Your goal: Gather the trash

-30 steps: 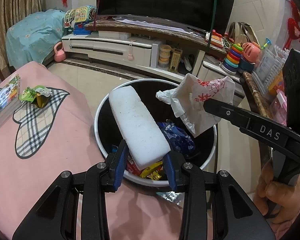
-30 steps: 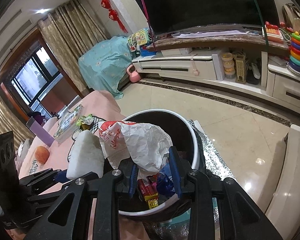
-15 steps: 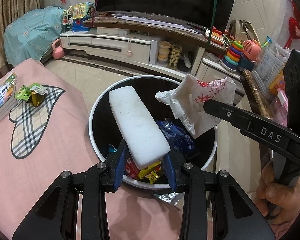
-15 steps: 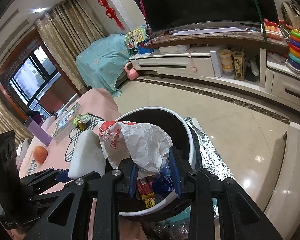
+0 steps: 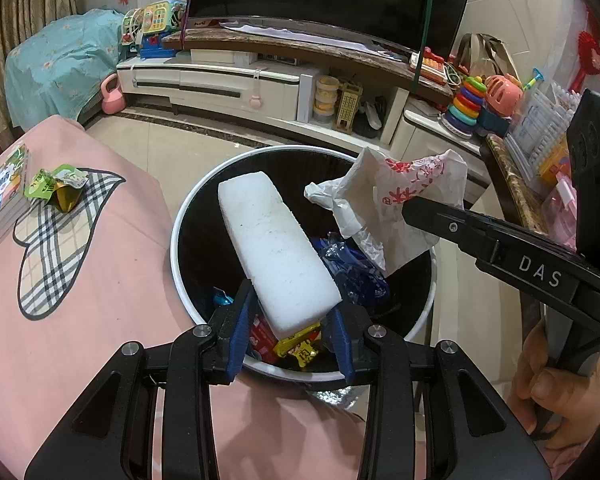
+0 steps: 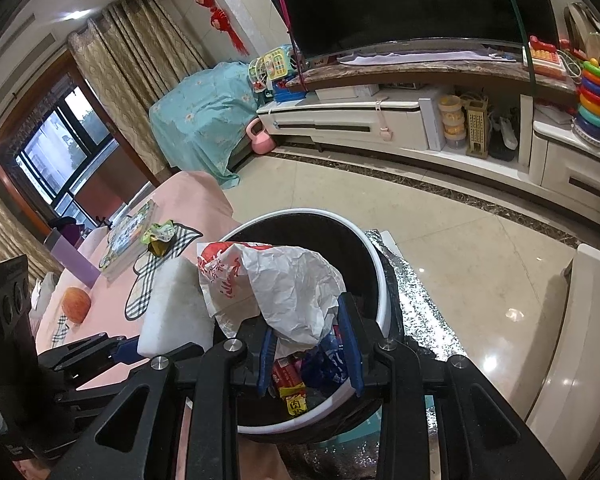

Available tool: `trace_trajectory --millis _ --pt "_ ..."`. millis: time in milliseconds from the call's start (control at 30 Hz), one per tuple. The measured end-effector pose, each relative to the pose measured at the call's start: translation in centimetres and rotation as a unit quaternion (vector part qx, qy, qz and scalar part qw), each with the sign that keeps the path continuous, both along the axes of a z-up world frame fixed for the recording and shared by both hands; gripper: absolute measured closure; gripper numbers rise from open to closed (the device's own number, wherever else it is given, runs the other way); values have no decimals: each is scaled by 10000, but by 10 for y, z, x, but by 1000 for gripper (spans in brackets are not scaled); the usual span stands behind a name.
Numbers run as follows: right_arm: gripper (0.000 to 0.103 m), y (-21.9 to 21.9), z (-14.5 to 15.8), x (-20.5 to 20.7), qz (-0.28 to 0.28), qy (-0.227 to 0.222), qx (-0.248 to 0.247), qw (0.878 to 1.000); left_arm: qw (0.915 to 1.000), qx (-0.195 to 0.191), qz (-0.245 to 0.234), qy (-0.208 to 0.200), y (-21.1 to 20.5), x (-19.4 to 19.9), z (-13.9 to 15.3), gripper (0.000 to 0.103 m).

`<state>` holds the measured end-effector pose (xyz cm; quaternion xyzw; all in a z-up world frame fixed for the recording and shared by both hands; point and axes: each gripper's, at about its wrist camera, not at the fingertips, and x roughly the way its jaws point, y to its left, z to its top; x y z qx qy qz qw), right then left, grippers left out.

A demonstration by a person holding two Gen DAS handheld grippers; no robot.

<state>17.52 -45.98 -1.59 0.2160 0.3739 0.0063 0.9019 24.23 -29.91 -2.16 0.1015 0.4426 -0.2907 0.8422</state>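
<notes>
1. Left wrist view showed the left gripper (image 5: 290,332) clenched on a white foam block (image 5: 276,254), held tilted above the trash bin (image 5: 180,220).
2. Over that same bin, the right gripper (image 6: 310,344) pinched a crumpled white bag (image 6: 284,284) printed with red characters, too creased to read.
3. "DAS" was lettered on the right gripper's side.
4. Inside the bin lay blue, red and yellow wrappers (image 5: 300,350); the yellow one bore printed characters.
5. Left of the bin, a green packet (image 5: 56,186) sat on the pink bench (image 5: 100,320).
</notes>
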Motion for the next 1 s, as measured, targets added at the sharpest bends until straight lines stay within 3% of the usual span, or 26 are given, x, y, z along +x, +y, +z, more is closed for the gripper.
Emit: trace_trajectory --millis 400,500,567,867,1000 --pt "70 1 0 5 14 109 -78 9999 10000 42 26 -11 3 -1 1 64" --pt "50 -1 1 5 -19 87 23 10000 9999 85 44 -52 4 -2 2 56" --pt "47 -2 2 4 -32 57 49 10000 9999 106 68 -88 6 -4 2 48" --pt "41 3 8 -3 -18 -24 118 9999 9996 78 196 -172 20 -7 7 32" --pt "34 5 11 -10 -21 -118 196 9997 9995 -21 242 -181 30 -12 11 31"
